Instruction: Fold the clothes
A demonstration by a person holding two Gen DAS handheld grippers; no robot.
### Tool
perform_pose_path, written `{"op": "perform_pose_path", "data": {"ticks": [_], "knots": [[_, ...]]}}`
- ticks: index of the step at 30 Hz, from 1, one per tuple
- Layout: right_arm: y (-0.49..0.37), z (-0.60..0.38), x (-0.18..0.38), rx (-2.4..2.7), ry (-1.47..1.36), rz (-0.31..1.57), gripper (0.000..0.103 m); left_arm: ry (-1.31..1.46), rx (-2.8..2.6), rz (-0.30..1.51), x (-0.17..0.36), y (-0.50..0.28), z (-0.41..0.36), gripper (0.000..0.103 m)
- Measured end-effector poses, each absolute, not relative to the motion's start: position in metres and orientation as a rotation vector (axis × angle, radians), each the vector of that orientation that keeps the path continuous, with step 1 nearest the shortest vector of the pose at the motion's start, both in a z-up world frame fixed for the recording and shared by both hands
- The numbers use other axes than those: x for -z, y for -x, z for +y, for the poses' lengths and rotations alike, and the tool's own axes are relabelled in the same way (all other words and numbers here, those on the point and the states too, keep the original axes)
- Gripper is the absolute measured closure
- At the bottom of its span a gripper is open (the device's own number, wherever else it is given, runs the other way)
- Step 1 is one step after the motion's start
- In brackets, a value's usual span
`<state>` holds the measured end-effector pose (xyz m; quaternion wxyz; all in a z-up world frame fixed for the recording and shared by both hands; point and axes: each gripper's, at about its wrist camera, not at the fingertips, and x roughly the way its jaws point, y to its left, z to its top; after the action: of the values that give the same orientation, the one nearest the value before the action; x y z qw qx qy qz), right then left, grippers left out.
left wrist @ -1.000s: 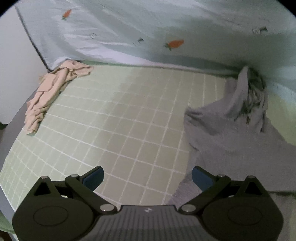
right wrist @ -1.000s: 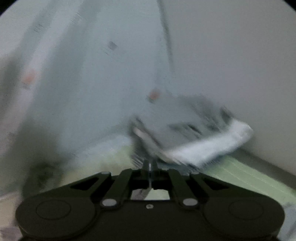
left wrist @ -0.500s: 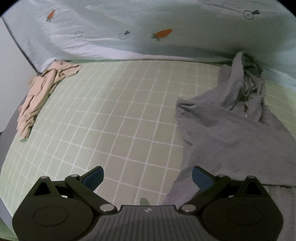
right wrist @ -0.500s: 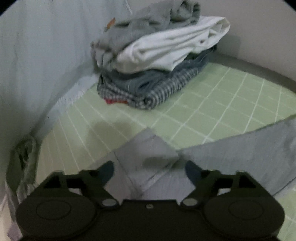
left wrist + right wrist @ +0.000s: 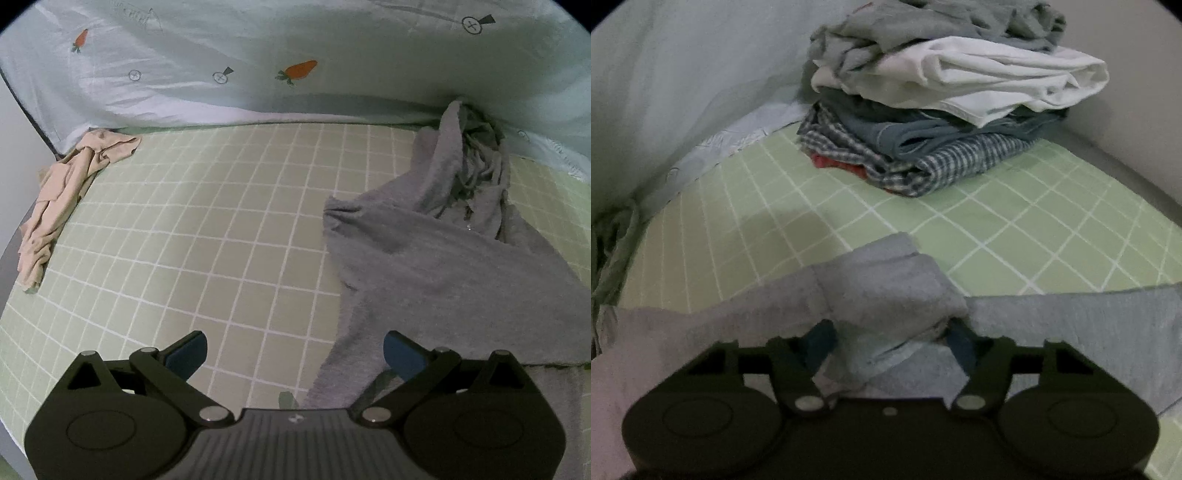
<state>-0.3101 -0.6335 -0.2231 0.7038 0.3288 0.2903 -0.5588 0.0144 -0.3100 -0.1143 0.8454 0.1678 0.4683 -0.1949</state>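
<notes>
Surface: green grid-patterned mat [image 5: 207, 229], white lines, carries all the clothes.
Backdrop: pale blue carrot-print sheet [image 5: 295, 70] along the far edge of the mat.
Landmark: grey garment [image 5: 436, 266], spread out with its far end bunched up against the sheet.
Left hand-held gripper [image 5: 293, 352]: fingers wide apart, nothing between them; blue pads visible; left finger over bare mat, right finger over the near edge of the grey garment; contact with the cloth cannot be told.
Right hand-held gripper [image 5: 890, 345]: fingers apart, a folded lump of the grey garment [image 5: 886, 291] sits between them; both fingers press close on the fabric sides, not fully closed; firm grip cannot be told.
Grey garment, right wrist view: stretches left and right of the folded lump across the near mat, one flap doubled over on top.
Beige garment [image 5: 62, 192]: crumpled, far left of the grey garment, well apart, at the mat's left edge near the sheet.
Folded stack [image 5: 945, 103]: beyond the grey garment, well apart; checked piece at bottom with a bit of red under it, blue denim-like piece above, white piece, grey crumpled piece on top.
</notes>
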Motion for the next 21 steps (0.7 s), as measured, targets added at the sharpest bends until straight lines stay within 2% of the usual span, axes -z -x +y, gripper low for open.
{"op": "perform_pose_path", "data": {"ticks": [1,2,3,4,5,6,15,21], "knots": [[0.310,-0.634,0.223,1.241,-0.737,0.641,0.041,-0.354,0.414,0.985,0.114,-0.014,-0.310,0.002],[0.311,-0.634,0.222,1.245,-0.738,0.636,0.048,-0.353,0.417,0.984,0.114,-0.014,-0.310,0.002],[0.312,-0.635,0.221,1.250,-0.738,0.631,0.062,-0.350,0.419,0.984,0.114,-0.014,-0.309,0.002],[0.314,-0.635,0.221,1.264,-0.733,0.629,0.069,-0.347,0.421,0.984,0.113,-0.014,-0.309,0.002],[0.316,-0.634,0.219,1.265,-0.731,0.616,0.081,-0.343,0.422,0.985,0.113,-0.014,-0.308,0.002],[0.318,-0.634,0.217,1.266,-0.729,0.604,0.097,-0.340,0.423,0.985,0.113,-0.014,-0.308,0.002],[0.300,-0.616,0.174,1.171,-0.673,0.469,0.099,-0.307,0.434,0.979,0.108,-0.012,-0.303,0.002],[0.232,-0.582,0.142,0.914,-0.622,0.437,0.099,-0.276,0.418,0.983,0.107,-0.015,-0.294,0.002]]}}
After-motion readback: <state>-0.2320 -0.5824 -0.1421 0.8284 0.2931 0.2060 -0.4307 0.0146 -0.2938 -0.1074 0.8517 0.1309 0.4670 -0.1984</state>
